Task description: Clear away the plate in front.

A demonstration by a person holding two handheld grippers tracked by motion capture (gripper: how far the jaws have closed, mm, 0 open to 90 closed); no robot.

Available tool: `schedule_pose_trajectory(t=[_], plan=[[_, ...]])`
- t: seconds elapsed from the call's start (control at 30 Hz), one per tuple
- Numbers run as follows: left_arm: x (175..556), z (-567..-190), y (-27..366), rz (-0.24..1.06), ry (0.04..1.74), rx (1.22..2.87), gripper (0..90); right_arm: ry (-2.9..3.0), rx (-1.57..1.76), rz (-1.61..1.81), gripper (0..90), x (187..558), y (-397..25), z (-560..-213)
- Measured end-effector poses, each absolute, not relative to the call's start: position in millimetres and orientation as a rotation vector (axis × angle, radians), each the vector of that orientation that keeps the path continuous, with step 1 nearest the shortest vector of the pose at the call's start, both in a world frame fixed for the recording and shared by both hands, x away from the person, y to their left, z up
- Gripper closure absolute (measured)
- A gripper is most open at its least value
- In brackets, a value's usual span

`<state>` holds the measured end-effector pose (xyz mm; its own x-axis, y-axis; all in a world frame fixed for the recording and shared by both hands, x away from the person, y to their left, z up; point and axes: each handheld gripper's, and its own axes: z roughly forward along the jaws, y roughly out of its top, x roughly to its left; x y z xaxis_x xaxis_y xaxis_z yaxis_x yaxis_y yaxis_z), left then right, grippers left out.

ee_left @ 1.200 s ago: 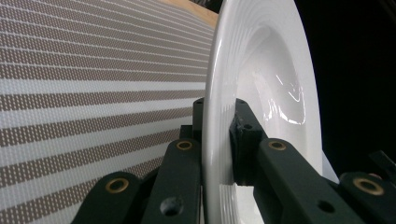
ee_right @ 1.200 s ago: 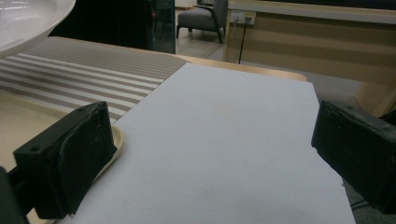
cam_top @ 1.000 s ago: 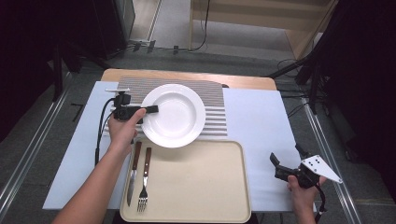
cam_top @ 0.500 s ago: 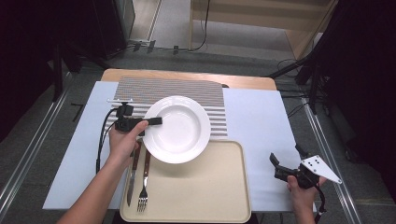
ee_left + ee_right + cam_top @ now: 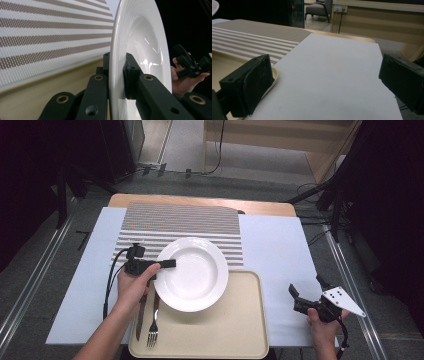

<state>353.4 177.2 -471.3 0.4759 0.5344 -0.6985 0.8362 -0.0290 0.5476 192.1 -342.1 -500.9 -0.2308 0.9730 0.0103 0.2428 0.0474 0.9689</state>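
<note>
A white plate (image 5: 192,273) hangs over the far left part of the beige tray (image 5: 235,330), partly over the striped mat (image 5: 182,225). My left gripper (image 5: 167,264) is shut on the plate's left rim; in the left gripper view the rim (image 5: 116,65) stands edge-on between the black jaws. A knife (image 5: 141,312) and a fork (image 5: 154,325) lie on the tray's left side, partly under the hand and plate. My right gripper (image 5: 296,297) is open at the table's right front, over white cloth (image 5: 332,75), with nothing between its fingers.
The white cloth (image 5: 272,245) covers the table on both sides of the mat. The tray's right half is bare. Cables (image 5: 107,285) trail from the left gripper. Beyond the far table edge are floor, cables and wooden furniture (image 5: 270,140).
The left gripper has carried the plate toward me and to the right, from over the striped mat to over the tray's far left. The right gripper has stayed put.
</note>
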Motion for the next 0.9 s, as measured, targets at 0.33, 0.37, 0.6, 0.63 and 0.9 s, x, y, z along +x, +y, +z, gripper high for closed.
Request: schedule_pose_trajectory(t=[0.33,0.37,0.6,0.63,0.9], plan=[[337.0,-478.2,168.5,-0.411,1.155,1.736,81.3,1.576,1.258,1.236,0.0,191.4,-340.4,-500.3],[335.5,-479.0,167.8,-0.422,1.147,1.738,81.3,1.576,1.258,1.236,0.0,191.3,-340.3,-500.4],[323.8,-486.5,161.6,-0.461,1.129,1.773,81.3,1.575,1.261,1.233,0.0,191.2,-341.6,-500.8],[322.7,-487.2,160.9,-0.458,1.13,1.785,81.3,1.573,1.262,1.234,0.0,191.2,-341.8,-500.8],[316.6,-492.1,157.3,-0.475,1.133,1.833,81.5,1.577,1.263,1.229,0.0,191.4,-340.9,-501.0]])
